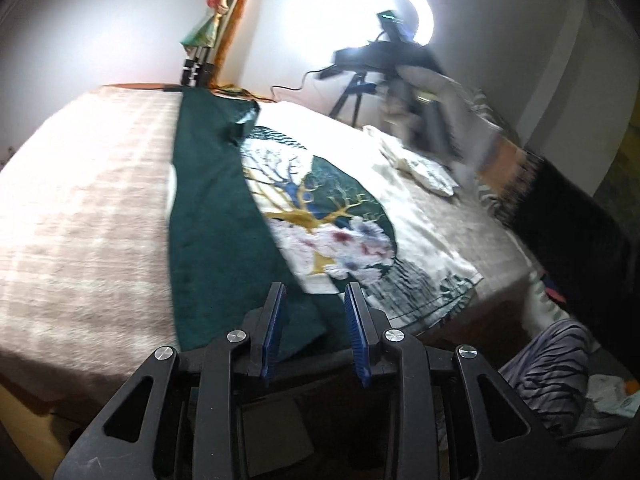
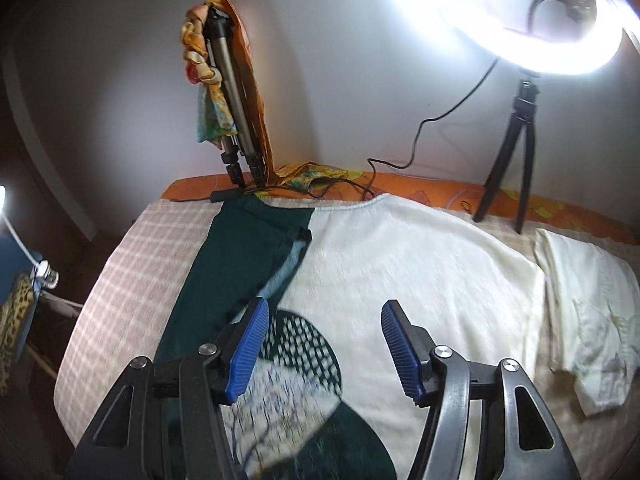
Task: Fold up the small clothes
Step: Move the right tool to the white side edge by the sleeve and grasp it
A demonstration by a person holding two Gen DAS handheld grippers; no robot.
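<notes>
While both grippers hung above the bed with jaws apart and nothing between them, the cream shirt [image 2: 420,280] lay spread flat on the checked blanket [image 2: 132,280], its dark green side panel [image 1: 208,216] folded inward over the tree print [image 1: 320,216]. Left gripper [image 1: 316,320]: blue pads parted, hovering at the shirt's near hem. Right gripper [image 2: 320,344]: blue pads wide, over the printed chest. A second cream garment [image 2: 584,312] lay crumpled just beside the shirt's right edge. Bare blanket stretched left of the green panel to the bed's edge. At the far edge stood a small tripod [image 2: 516,148] under the ring light [image 2: 520,48], and a folded tripod [image 2: 232,112] draped with a scarf. No containers or readable writing could be made out.
</notes>
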